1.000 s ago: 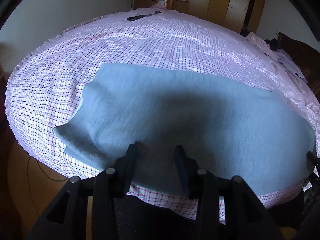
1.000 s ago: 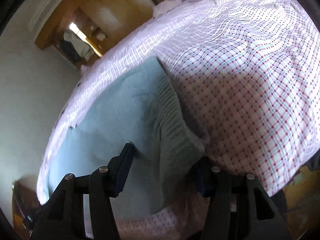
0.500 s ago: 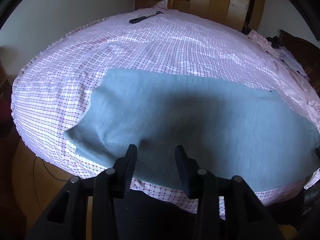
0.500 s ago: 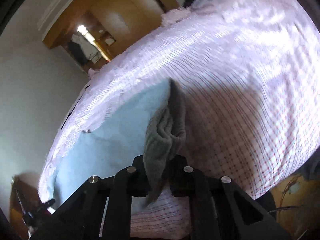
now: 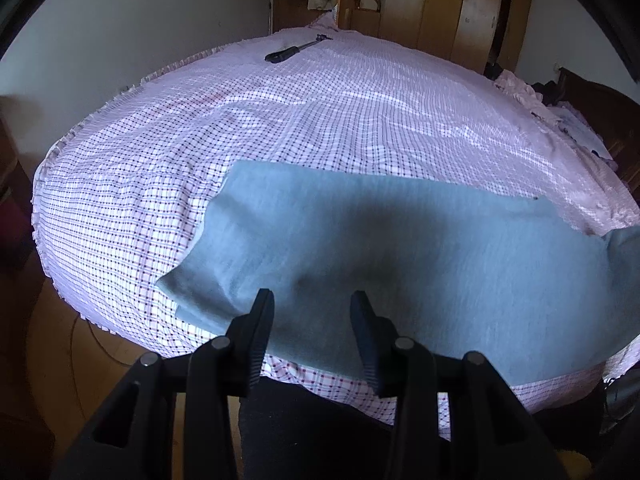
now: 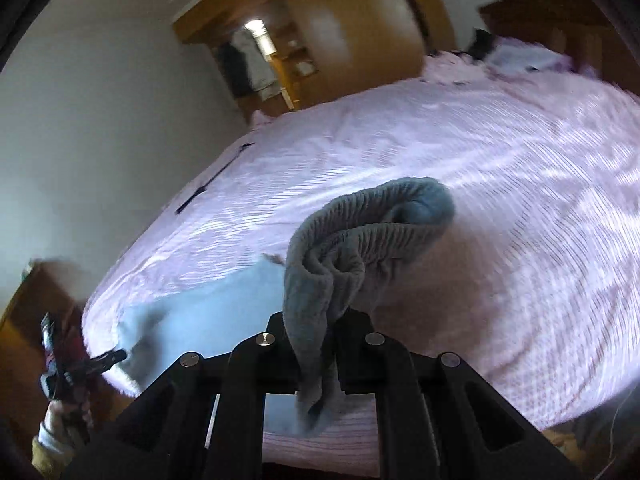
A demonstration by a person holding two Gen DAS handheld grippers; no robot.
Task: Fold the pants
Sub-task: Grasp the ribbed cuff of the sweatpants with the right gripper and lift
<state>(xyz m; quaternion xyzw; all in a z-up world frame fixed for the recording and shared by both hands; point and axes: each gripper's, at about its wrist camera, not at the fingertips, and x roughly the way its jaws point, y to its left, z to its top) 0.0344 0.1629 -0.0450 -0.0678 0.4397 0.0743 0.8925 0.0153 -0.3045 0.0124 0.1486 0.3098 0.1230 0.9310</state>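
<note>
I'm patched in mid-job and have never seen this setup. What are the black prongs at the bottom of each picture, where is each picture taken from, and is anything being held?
There is no robot arm. A person holds a hand-operated claw in each hand, and each claw carries a wide-angle camera looking out along its two fingers. The prongs are those fingers.

In the left wrist view, the left claw hangs open above grey-blue pants spread on a bed with a pink checked sheet. Nothing is between its fingers.

In the right wrist view, the right claw is shut on the pants' ribbed end, lifted off the sheet. A dark tool lies at the bed's far side.
</note>
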